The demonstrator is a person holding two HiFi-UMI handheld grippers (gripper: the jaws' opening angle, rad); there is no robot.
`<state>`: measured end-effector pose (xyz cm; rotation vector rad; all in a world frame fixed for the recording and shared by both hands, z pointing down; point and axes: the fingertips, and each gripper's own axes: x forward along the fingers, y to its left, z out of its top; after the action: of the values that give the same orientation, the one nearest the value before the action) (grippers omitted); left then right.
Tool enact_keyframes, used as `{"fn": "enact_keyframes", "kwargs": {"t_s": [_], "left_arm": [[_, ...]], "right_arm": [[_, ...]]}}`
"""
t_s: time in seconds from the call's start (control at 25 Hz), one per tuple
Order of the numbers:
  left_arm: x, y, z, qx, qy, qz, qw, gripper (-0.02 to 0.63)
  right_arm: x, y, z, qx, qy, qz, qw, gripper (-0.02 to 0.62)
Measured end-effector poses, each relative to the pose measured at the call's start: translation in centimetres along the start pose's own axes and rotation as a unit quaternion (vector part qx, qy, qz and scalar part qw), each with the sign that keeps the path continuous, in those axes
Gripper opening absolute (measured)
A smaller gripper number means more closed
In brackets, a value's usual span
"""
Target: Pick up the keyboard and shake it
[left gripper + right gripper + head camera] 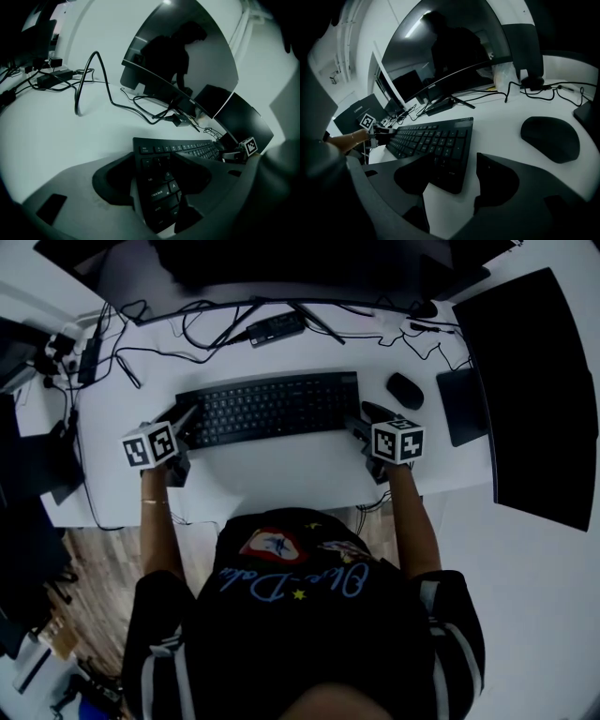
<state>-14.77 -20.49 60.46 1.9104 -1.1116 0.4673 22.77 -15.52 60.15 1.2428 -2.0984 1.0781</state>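
Note:
The black keyboard (272,407) lies flat on the white desk (281,486) in front of the person. My left gripper (184,424) is at its left end. In the left gripper view the jaws (152,161) straddle that end of the keyboard (159,192), one against its edge and one over the keys, with no gap showing. My right gripper (362,425) is at the right end. In the right gripper view its jaws (454,161) stand around the near right corner of the keyboard (436,140), with bare desk showing between the corner and the right jaw.
A black mouse (405,390) lies just right of the keyboard, close to my right gripper, and a dark pad (461,404) is beyond it. A curved monitor (281,268) stands behind, with cables (206,334) and a small black box (275,329) on the desk. A large black panel (530,390) is at the right.

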Motion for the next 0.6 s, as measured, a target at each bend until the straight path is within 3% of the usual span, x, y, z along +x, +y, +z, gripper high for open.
{"fn": "enact_keyframes", "kwargs": {"t_s": [0.24,0.36,0.52,0.6], "left_arm": [[0.0,0.1,0.0,0.007,-0.004,0.008,0.9999,0.230],[0.0,-0.1,0.0,0.008,-0.007,0.007,0.9999,0.234],[0.1,0.0,0.0,0.014,-0.012,0.017,0.9997,0.238],[0.2,0.0,0.0,0.014,-0.013,0.020,0.9996,0.238]], "right_arm": [[0.7,0.6,0.1,-0.021,0.035,0.006,0.999,0.246],[0.8,1.2,0.1,-0.024,0.045,0.038,0.998,0.245],[0.7,0.9,0.6,0.015,0.045,0.069,0.996,0.241],[0.7,0.6,0.9,0.025,0.039,0.062,0.997,0.195]]}}
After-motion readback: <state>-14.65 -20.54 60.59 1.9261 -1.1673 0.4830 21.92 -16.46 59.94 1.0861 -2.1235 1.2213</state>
